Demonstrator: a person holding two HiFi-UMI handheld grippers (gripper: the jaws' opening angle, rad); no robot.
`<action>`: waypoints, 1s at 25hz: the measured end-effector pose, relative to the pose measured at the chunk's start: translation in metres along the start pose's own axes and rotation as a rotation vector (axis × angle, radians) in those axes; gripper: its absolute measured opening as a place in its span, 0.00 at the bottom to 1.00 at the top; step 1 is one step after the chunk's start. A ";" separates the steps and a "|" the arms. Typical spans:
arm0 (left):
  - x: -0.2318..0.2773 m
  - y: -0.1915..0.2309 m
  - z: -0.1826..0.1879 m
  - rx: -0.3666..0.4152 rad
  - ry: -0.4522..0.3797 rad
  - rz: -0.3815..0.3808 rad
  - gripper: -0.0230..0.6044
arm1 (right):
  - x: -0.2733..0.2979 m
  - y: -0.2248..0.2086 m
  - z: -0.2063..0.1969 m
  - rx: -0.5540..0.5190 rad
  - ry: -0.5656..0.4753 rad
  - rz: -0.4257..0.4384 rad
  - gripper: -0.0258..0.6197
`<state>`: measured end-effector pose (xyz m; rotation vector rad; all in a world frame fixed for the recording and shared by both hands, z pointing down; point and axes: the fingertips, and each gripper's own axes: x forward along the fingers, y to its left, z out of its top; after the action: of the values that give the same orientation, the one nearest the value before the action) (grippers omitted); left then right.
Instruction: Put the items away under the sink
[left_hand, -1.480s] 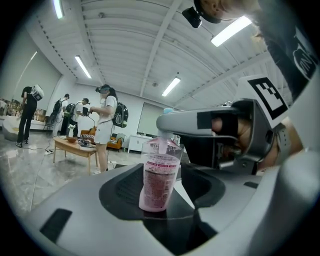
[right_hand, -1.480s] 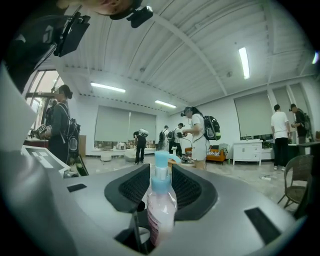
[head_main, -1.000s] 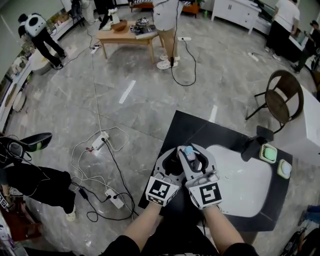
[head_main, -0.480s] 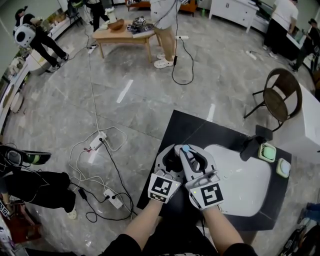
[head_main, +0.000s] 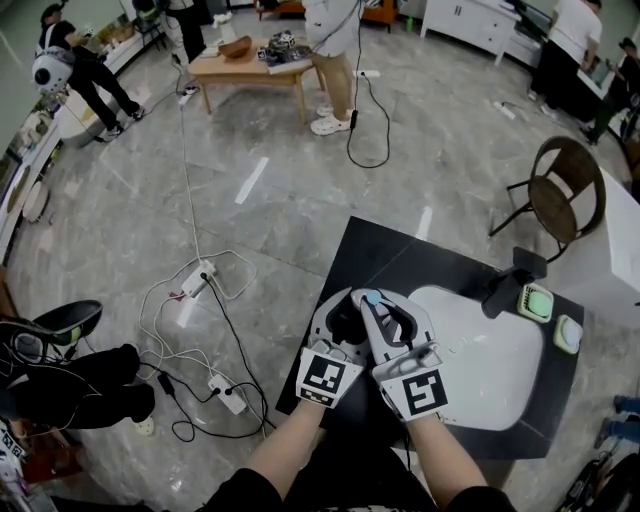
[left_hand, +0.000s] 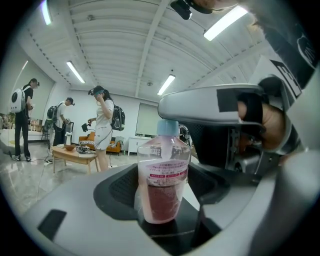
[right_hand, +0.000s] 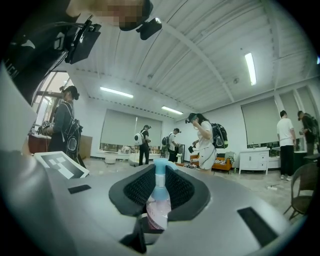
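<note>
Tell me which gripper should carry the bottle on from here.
Probably right: the right gripper has just closed its jaws on the bottle and sits on the sink side. The left gripper also grips it and could release.

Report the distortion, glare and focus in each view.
Head view: fisheye bends the grey marble floor; even light, sharp. Left gripper view: round dark vignette, ceiling strip lights flare, clear pink-labelled bottle with pale blue cap sharp. Right gripper view: same vignette, mosaic patch at top.

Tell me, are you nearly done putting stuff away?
Not nearly. Nothing looks put away yet. The right gripper has just closed on the pink bottle, which the left gripper grips too. Two green items still sit beside the sink.
</note>
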<state>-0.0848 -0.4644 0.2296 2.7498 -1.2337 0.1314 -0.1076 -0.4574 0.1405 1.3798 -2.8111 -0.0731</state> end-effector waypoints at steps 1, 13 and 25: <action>-0.002 -0.001 0.002 0.002 -0.003 0.001 0.53 | -0.001 0.002 0.002 0.000 -0.006 -0.001 0.15; -0.049 -0.033 0.011 0.029 0.002 -0.009 0.53 | -0.042 0.038 0.018 0.002 0.007 0.004 0.15; -0.121 -0.088 0.010 0.057 0.020 -0.035 0.53 | -0.110 0.098 0.030 0.008 0.007 -0.009 0.15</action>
<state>-0.0986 -0.3187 0.1971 2.8099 -1.1945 0.1934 -0.1185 -0.3098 0.1163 1.3912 -2.8029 -0.0564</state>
